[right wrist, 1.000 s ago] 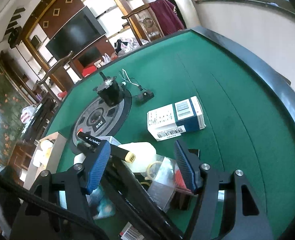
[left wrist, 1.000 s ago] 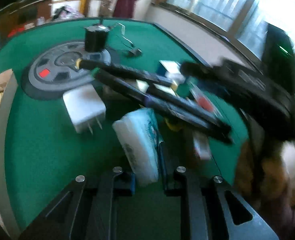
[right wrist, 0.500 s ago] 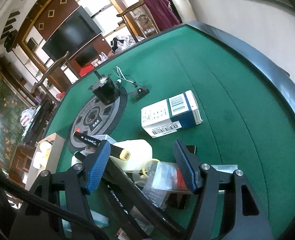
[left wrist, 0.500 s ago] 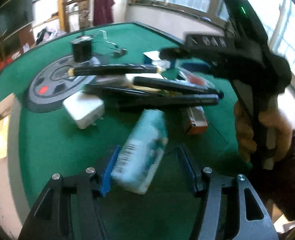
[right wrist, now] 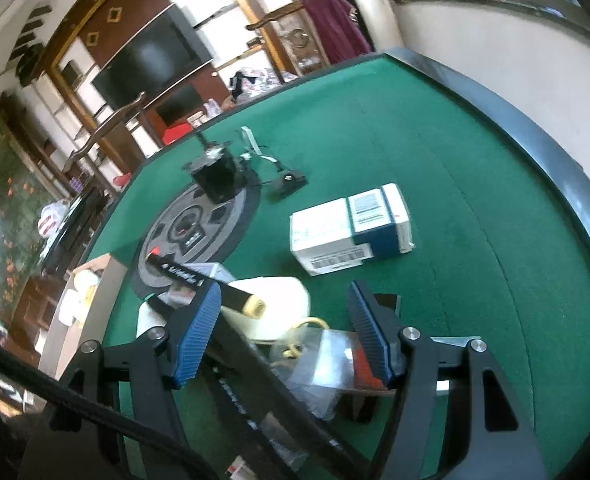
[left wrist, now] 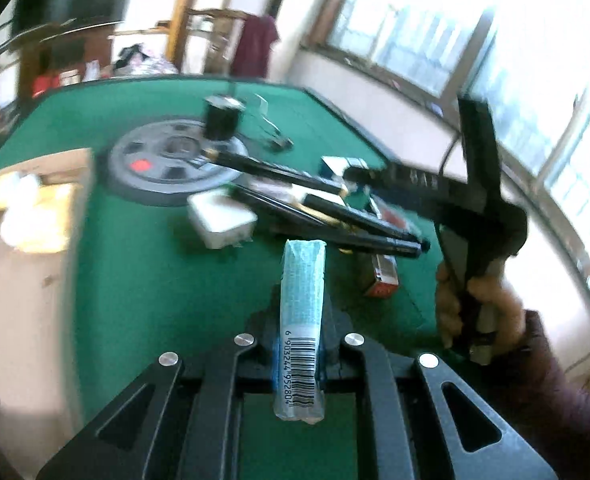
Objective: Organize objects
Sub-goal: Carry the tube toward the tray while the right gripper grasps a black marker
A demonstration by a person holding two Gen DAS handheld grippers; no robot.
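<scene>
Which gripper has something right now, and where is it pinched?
The left gripper clamps the teal tissue pack by its long sides, near the barcode end. The right gripper holds nothing; its jaws stand open.

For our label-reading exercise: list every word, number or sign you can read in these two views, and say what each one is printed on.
"6 903244 952804", beside a barcode on the teal tissue pack held in the left gripper.
White and blue box: barcodes and print, too blurred to read.
Black rod across the pile: white lettering, too blurred to read.
Grey round mat: small markings, unreadable.
</scene>
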